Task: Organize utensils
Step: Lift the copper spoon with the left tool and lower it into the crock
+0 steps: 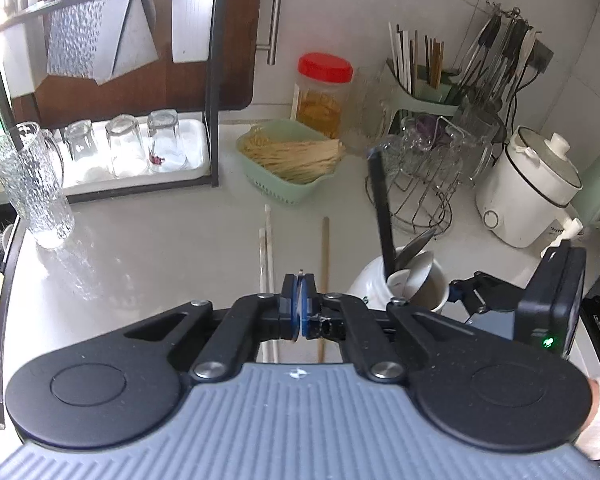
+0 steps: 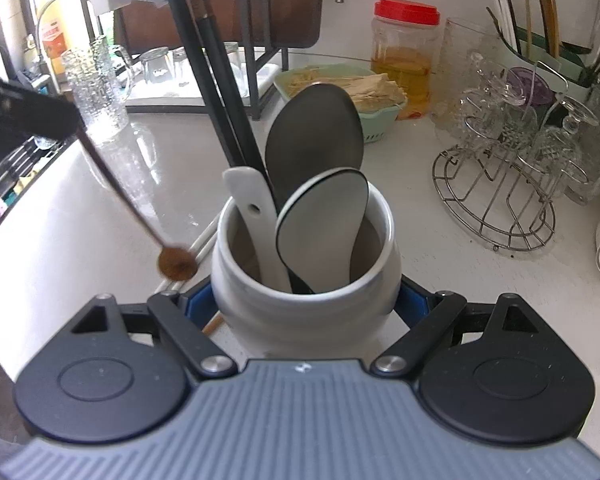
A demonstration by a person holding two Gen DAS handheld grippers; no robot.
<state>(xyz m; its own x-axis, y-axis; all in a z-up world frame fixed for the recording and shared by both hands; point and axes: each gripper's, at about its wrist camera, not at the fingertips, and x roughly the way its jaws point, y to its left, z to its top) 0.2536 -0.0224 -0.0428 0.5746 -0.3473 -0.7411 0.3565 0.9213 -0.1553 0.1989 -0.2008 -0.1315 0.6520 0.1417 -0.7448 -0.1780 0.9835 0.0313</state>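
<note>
Left tool pinches a thin spoon, mostly hidden edge-on in its own view. Right tool hugs the white jar on the worktop; its pads are half hidden.

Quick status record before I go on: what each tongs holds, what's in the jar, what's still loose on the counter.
left tongs: shut on a thin long-handled spoon, its small brown bowl hanging just left of the jar
right tongs: clamped around the white ceramic jar
jar contents: dark ladle, black-rimmed spoon, white spoon, black chopsticks
loose on counter: pale chopsticks, wooden chopstick
jar position: upright on the white counter
</note>
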